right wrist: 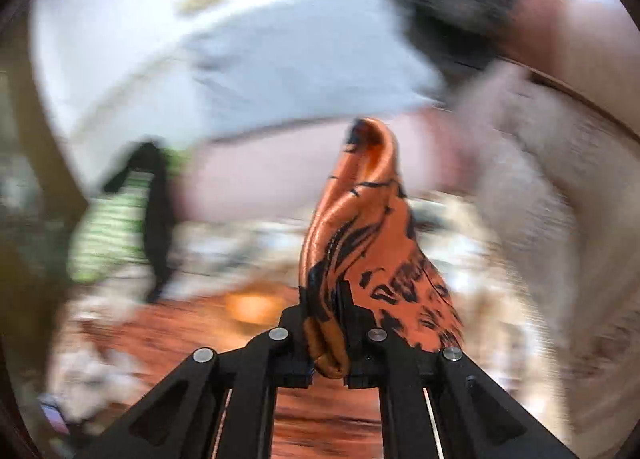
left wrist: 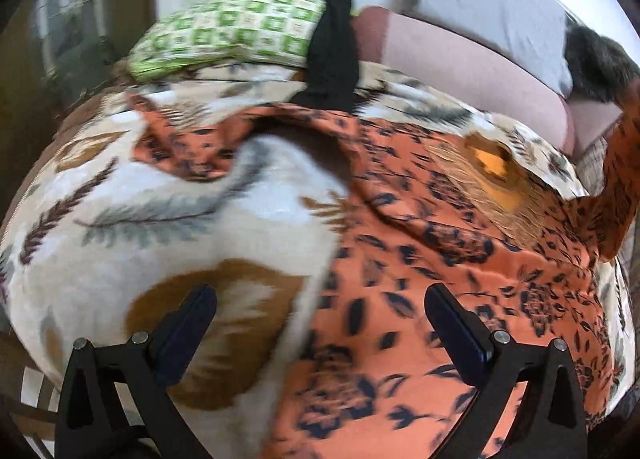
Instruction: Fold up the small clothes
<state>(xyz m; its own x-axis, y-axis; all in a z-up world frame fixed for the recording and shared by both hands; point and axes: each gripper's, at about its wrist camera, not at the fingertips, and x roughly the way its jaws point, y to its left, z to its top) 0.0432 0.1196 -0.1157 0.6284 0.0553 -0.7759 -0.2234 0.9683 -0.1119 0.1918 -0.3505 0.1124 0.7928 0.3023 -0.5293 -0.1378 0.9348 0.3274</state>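
Note:
An orange garment with a dark floral print (left wrist: 420, 243) lies spread over a leaf-patterned blanket (left wrist: 160, 211). My left gripper (left wrist: 320, 299) is open and empty, just above the garment's left edge, one finger over the blanket and one over the garment. At the right of the left wrist view a corner of the garment (left wrist: 624, 163) is lifted up. My right gripper (right wrist: 326, 299) is shut on that bunched orange fabric (right wrist: 360, 219), which stands up between the fingers. The right wrist view is heavily blurred.
A green checked pillow (left wrist: 236, 31) with a black garment (left wrist: 332, 39) draped over it lies at the far side. A pink cushion (left wrist: 460, 63) and a grey pillow (left wrist: 492, 7) lie behind. A dark furry thing (left wrist: 596, 59) sits at the right.

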